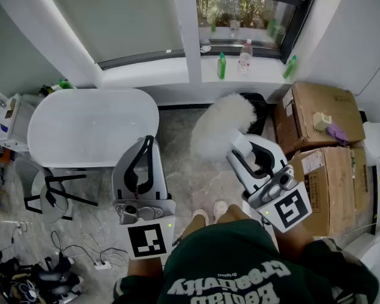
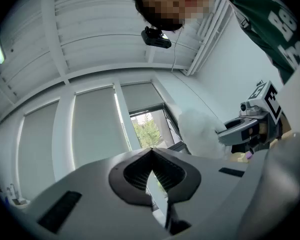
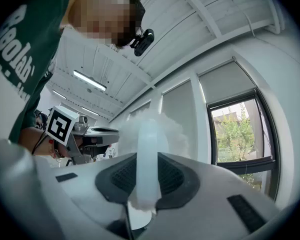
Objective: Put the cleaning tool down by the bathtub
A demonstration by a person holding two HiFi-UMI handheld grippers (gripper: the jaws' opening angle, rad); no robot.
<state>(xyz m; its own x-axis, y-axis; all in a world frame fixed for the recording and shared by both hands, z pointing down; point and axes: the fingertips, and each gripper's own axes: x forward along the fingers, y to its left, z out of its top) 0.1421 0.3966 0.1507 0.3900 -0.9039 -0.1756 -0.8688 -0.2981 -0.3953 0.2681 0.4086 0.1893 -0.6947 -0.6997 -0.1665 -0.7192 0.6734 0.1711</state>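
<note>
Grey veined stone floor (image 1: 177, 141) lies between a smooth white oval bathtub (image 1: 92, 128) and brown cardboard boxes (image 1: 320, 116). The right gripper (image 1: 237, 145) is clamped on the fluffy white duster (image 1: 218, 128), by its translucent plastic handle (image 3: 146, 164), off the tub's right end. The left gripper (image 1: 145, 144) has its jaws together, empty.

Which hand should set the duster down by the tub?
Right. The right gripper is shut on the duster, gripping its handle; the left gripper, nearer the tub, is shut and empty.
</note>
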